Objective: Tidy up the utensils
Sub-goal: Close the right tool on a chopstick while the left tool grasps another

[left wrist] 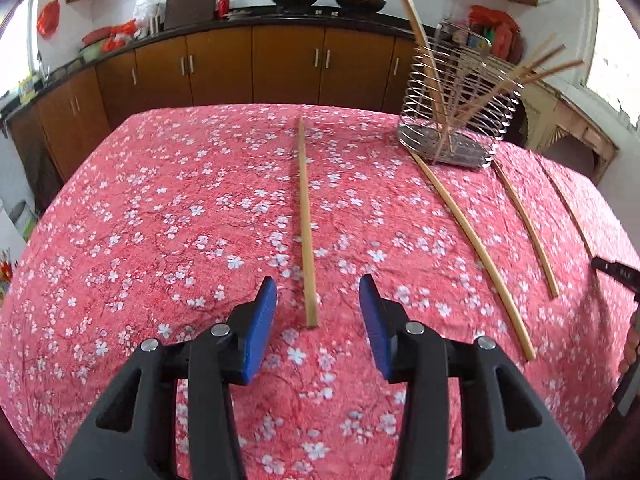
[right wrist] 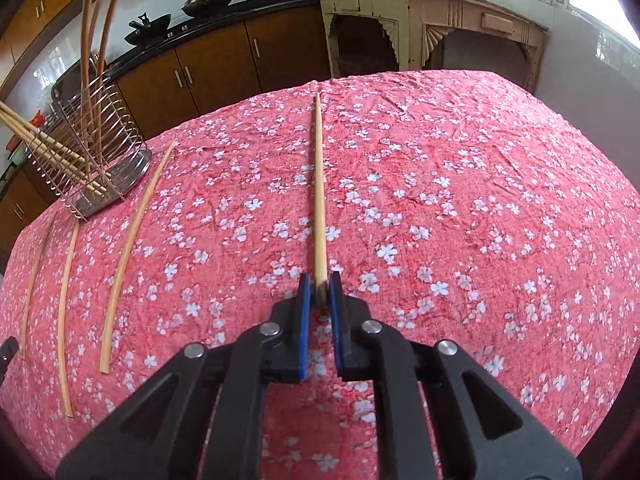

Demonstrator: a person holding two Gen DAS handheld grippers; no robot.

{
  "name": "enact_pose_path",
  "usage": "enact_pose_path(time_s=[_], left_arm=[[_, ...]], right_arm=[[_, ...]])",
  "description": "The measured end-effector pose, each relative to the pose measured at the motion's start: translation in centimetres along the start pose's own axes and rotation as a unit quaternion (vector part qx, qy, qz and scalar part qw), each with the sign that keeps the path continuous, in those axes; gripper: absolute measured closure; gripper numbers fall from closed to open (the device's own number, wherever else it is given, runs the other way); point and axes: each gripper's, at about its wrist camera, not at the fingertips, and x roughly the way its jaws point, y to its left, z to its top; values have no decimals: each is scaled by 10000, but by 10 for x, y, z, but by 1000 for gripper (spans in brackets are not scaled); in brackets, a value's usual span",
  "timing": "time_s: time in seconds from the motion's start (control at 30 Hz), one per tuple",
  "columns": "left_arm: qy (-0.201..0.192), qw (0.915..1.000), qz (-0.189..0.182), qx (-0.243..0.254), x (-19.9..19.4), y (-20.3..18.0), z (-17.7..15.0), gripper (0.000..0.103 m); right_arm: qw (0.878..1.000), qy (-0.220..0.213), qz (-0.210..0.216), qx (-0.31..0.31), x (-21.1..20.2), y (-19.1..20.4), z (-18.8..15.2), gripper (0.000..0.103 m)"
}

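My left gripper (left wrist: pixel 318 300) is open, its blue pads on either side of the near end of a bamboo chopstick (left wrist: pixel 305 216) that lies on the red floral tablecloth (left wrist: pixel 160 240). My right gripper (right wrist: pixel 319 286) is shut on the near end of another chopstick (right wrist: pixel 319 184), which points away along the cloth. A wire utensil holder (left wrist: pixel 456 120) stands at the back right and holds several chopsticks; it also shows in the right wrist view (right wrist: pixel 96 152). Three more chopsticks (left wrist: pixel 472 248) lie loose on the cloth; they also show in the right wrist view (right wrist: pixel 128 248).
Brown kitchen cabinets (left wrist: pixel 256 68) with woks on the counter run behind the table. An old cream wooden stand (right wrist: pixel 432 28) is at the far right by a window. The right gripper's edge (left wrist: pixel 616 272) shows at the left wrist view's right side.
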Motion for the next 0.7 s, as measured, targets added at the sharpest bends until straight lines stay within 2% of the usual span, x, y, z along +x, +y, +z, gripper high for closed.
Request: enact_pose_path(time_s=[0.07,0.23,0.37,0.57,0.7], left_arm=[[51,9999,78,62,2,-2,-2,60],[314,9992,80,-232,11,5,0,60],[331,9992,177,-124,12,2,0,60],[401,9986,310,135,14,-9,-3,49],[475,9982,311,206,15,-15,-5,27]], right_arm=[[10000,-12,-47,-51,-1,1,-2,91],[9999,-6,-73,-69,0,3,0,91],[10000,-4,-67,-61,0,5,1,91],[10000,-2,-6,-14,1,3,2,91],[10000,-2,-5,-12,1,2,2,91]])
